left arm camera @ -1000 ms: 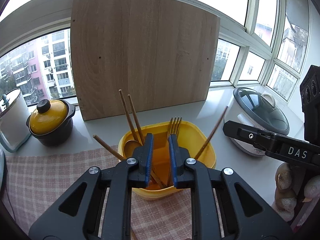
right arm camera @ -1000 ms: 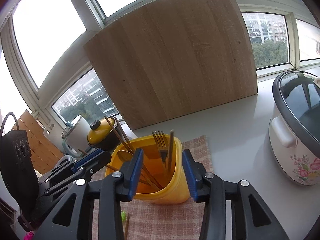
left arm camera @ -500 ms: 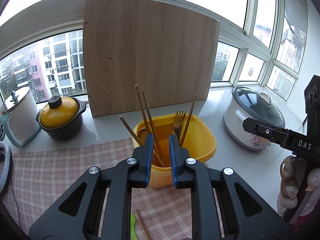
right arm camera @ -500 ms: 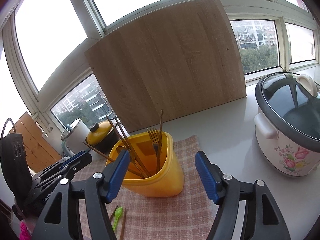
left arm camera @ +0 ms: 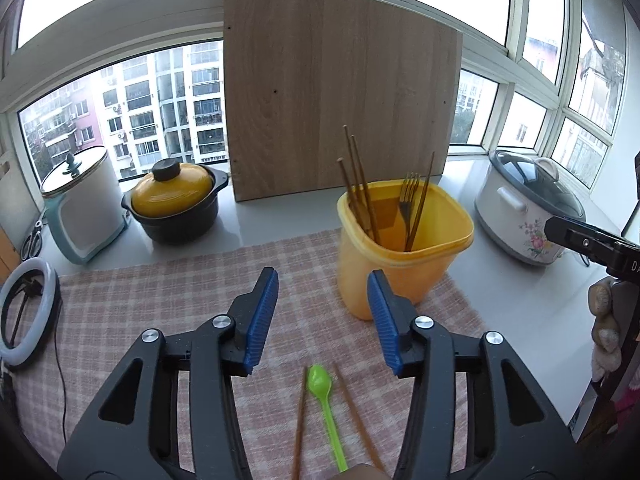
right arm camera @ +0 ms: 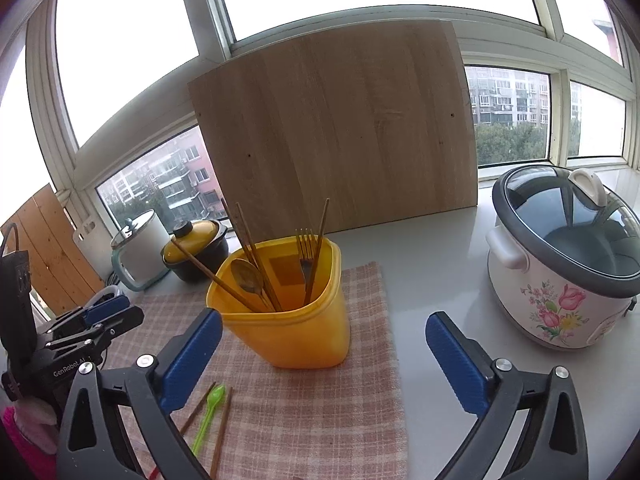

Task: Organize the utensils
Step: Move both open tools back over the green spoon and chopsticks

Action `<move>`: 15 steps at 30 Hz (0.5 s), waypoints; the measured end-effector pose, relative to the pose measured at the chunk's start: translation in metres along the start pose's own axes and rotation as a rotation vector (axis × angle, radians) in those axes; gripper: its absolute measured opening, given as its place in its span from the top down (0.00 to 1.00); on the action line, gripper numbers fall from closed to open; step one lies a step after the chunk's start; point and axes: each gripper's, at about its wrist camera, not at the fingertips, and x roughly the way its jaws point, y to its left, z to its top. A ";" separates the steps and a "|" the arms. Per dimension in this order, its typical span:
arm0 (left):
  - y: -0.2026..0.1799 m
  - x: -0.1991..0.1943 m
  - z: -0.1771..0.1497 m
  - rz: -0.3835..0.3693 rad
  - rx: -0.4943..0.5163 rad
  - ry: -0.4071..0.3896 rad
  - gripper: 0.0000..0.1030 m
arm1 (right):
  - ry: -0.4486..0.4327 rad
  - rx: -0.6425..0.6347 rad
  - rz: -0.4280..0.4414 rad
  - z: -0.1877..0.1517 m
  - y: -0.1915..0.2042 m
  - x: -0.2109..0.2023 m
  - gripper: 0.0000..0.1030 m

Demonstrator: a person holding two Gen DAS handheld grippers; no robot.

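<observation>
A yellow plastic bin (left arm camera: 404,256) (right arm camera: 288,320) stands on the checked cloth (left arm camera: 180,292) (right arm camera: 320,412) and holds several wooden chopsticks (left arm camera: 360,184) (right arm camera: 250,246), a fork (left arm camera: 407,204) (right arm camera: 306,250) and a wooden spoon (right arm camera: 246,276). A green plastic spoon (left arm camera: 325,400) (right arm camera: 210,408) and two loose chopsticks (left arm camera: 300,420) (right arm camera: 220,428) lie on the cloth in front. My left gripper (left arm camera: 323,320) is open and empty, just above the green spoon. My right gripper (right arm camera: 320,356) is open wide and empty, in front of the bin.
A big wooden board (left arm camera: 340,100) (right arm camera: 336,136) leans on the window behind. A flowered rice cooker (left arm camera: 528,216) (right arm camera: 560,264) stands right. A yellow-lidded black pot (left arm camera: 174,204) (right arm camera: 196,248), a white canister (left arm camera: 80,208) and a ring light (left arm camera: 28,312) are left.
Both grippers have pulled back from the bin and opened; the left was nearly shut over the bin before. A chopstick the right gripper held now stands in the bin beside the fork.
</observation>
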 end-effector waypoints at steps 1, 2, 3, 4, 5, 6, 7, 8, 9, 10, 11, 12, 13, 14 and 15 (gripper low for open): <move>0.005 -0.001 -0.004 0.007 -0.001 0.009 0.54 | 0.006 -0.011 -0.005 -0.003 0.003 0.000 0.00; 0.009 -0.002 -0.008 0.015 -0.003 0.020 0.54 | 0.012 -0.018 -0.011 -0.005 0.004 0.000 0.00; 0.013 -0.002 -0.012 0.019 -0.008 0.030 0.54 | 0.018 -0.024 -0.018 -0.008 0.006 0.001 0.00; 0.017 -0.003 -0.017 0.021 -0.012 0.038 0.54 | 0.024 -0.030 -0.023 -0.010 0.008 0.002 0.00; 0.020 -0.003 -0.021 0.023 -0.015 0.049 0.54 | 0.031 -0.034 -0.025 -0.012 0.009 0.002 0.00; 0.023 -0.003 -0.026 0.026 -0.016 0.061 0.54 | 0.037 -0.037 -0.027 -0.014 0.011 0.003 0.00; 0.026 -0.004 -0.030 0.027 -0.017 0.071 0.54 | 0.044 -0.038 -0.030 -0.017 0.012 0.004 0.00; 0.028 -0.005 -0.035 0.027 -0.019 0.081 0.54 | 0.052 -0.039 -0.029 -0.019 0.014 0.004 0.00; 0.030 -0.005 -0.040 0.026 -0.021 0.094 0.54 | 0.058 -0.039 -0.026 -0.021 0.016 0.005 0.00; 0.032 -0.005 -0.044 0.025 -0.021 0.107 0.54 | 0.064 -0.039 -0.024 -0.025 0.018 0.005 0.00; 0.033 -0.005 -0.049 0.025 -0.022 0.121 0.54 | 0.070 -0.041 -0.022 -0.028 0.021 0.005 0.00; 0.034 -0.003 -0.053 0.024 -0.024 0.138 0.54 | 0.078 -0.044 -0.020 -0.031 0.023 0.006 0.00; 0.035 -0.002 -0.057 0.019 -0.025 0.155 0.54 | 0.088 -0.048 -0.018 -0.035 0.025 0.007 0.00; 0.036 -0.001 -0.061 0.010 -0.028 0.172 0.54 | 0.099 -0.051 -0.015 -0.038 0.028 0.009 0.00; 0.036 0.000 -0.065 0.004 -0.028 0.186 0.54 | 0.113 -0.051 -0.011 -0.042 0.029 0.011 0.00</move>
